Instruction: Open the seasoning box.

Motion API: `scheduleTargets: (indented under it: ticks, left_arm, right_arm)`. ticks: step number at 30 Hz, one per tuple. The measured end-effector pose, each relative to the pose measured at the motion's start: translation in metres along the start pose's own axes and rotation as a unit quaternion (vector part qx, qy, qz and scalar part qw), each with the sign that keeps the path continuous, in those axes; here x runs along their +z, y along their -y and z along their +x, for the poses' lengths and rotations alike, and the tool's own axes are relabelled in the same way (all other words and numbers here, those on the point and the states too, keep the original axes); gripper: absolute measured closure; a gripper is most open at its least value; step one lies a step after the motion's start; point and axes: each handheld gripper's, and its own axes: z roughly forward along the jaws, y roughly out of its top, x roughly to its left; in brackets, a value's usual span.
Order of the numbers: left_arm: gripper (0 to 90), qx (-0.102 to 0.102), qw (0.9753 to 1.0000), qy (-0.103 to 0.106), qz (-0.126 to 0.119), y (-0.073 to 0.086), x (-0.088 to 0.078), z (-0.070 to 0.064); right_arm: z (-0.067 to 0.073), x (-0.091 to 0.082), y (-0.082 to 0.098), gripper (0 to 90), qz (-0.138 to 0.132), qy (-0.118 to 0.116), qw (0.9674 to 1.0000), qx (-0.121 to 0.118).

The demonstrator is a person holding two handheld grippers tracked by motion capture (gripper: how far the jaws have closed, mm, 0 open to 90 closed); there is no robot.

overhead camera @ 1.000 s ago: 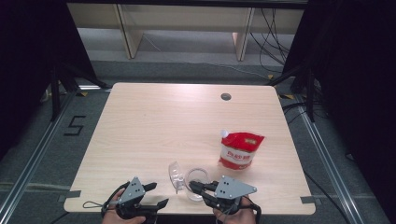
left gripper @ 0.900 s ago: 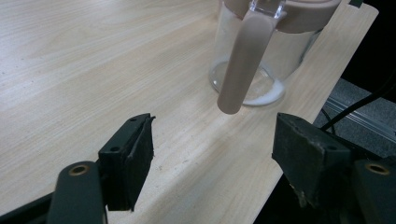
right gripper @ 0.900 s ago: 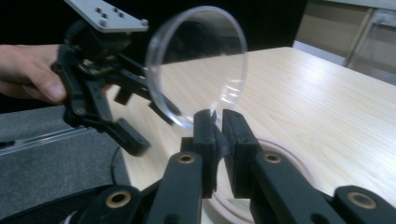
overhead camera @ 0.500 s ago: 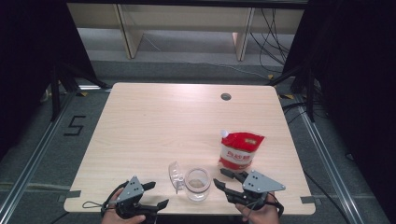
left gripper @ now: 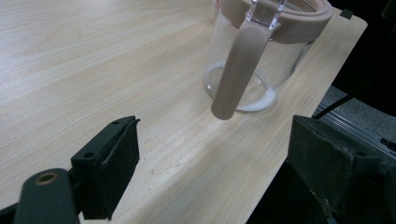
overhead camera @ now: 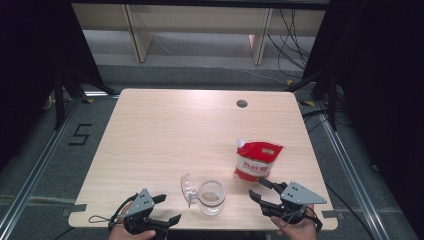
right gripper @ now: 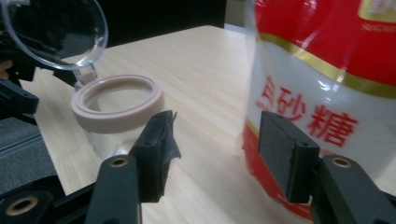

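Right claw open, close to the sugar bag

The red and white bag [overhead camera: 257, 161] stands upright on the worktop [overhead camera: 170, 135], just ahead of the right claw [overhead camera: 260, 189], which is spread wide and holds nothing. The left claw [overhead camera: 167, 210] is spread and empty too. Between them sits the open glass jar [overhead camera: 211, 197], its lid flipped up. The right claw is nearer the bag, so it looks best placed to grab it.

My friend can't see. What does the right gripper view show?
The right gripper is open, its jaws pointing between a red and white pouch and a clear jar. The jar's lid is flipped up, and both stand on a wooden table.
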Motion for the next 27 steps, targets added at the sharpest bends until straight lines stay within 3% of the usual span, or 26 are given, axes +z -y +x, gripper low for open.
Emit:
scheduleTargets:
  ticks: [1,2,4,5,7,8,10,12,14,15,19,23,24,25,26,27]
  left_arm:
    - [16.4,-0.001,1.0000,0.000,0.000,0.000,0.000,0.000]
    - [16.4,-0.001,1.0000,0.000,0.000,0.000,0.000,0.000]
    - [16.4,0.004,1.0000,0.001,0.003,0.000,0.000,0.001]
    - [16.4,0.003,1.0000,0.003,-0.001,0.000,0.000,0.001]
    - [16.4,-0.001,1.0000,0.004,-0.006,0.000,0.001,0.001]
    - [16.4,0.000,1.0000,0.004,-0.004,0.000,0.001,0.001]
    - [16.4,0.000,1.0000,0.004,-0.004,0.000,0.001,0.001]
    - [16.4,0.000,1.0000,0.002,0.000,-0.001,0.000,0.001]
    - [16.4,0.000,1.0000,0.002,0.000,-0.001,0.000,0.001]
    - [16.4,0.000,1.0000,0.003,-0.002,-0.001,0.001,0.001]
    - [16.4,0.000,1.0000,0.003,0.001,-0.001,0.000,0.000]
    - [16.3,-0.007,1.0000,0.002,0.002,-0.001,0.000,-0.001]
    - [16.4,-0.007,1.0000,0.003,0.002,-0.001,0.000,-0.001]
    - [16.4,-0.008,1.0000,0.003,0.002,-0.001,0.000,-0.001]
    - [16.4,-0.008,1.0000,0.003,0.001,-0.001,0.000,-0.001]
    - [16.3,-0.008,1.0000,0.004,0.002,-0.001,0.000,-0.001]
  right_arm:
    - [-0.001,0.000,0.002,44.4,0.001,-0.001,0.9999,0.012]
    - [-0.004,-0.001,0.002,43.7,-0.002,0.011,0.9999,0.000]
    - [-0.005,-0.003,0.005,41.7,0.007,0.013,0.9998,0.014]
    - [-0.008,-0.003,0.005,40.9,0.001,0.016,0.9999,0.005]
    - [-0.010,-0.005,0.007,38.7,0.008,0.021,0.9995,0.020]
    - [-0.013,-0.005,0.007,38.0,0.003,0.017,0.9998,0.006]
    - [-0.014,-0.004,0.009,35.4,0.003,0.017,0.9997,0.016]
    - [-0.018,-0.005,0.011,32.4,0.005,0.028,0.9996,0.004]
    - [-0.018,-0.004,0.013,30.4,0.011,0.021,0.9996,0.018]
    - [-0.020,-0.005,0.013,28.4,0.008,0.028,0.9996,0.006]
    - [-0.022,-0.006,0.015,22.1,0.014,0.043,0.9981,0.043]
    - [-0.027,-0.008,0.017,20.3,0.022,0.047,0.9972,0.053]
    - [-0.030,-0.008,0.018,20.1,0.022,0.050,0.9976,0.041]
    - [-0.027,-0.008,0.018,19.8,0.026,0.053,0.9963,0.062]
    - [-0.031,-0.008,0.019,19.3,0.020,0.055,0.9973,0.045]
    - [-0.032,-0.007,0.020,18.9,0.019,0.053,0.9973,0.048]
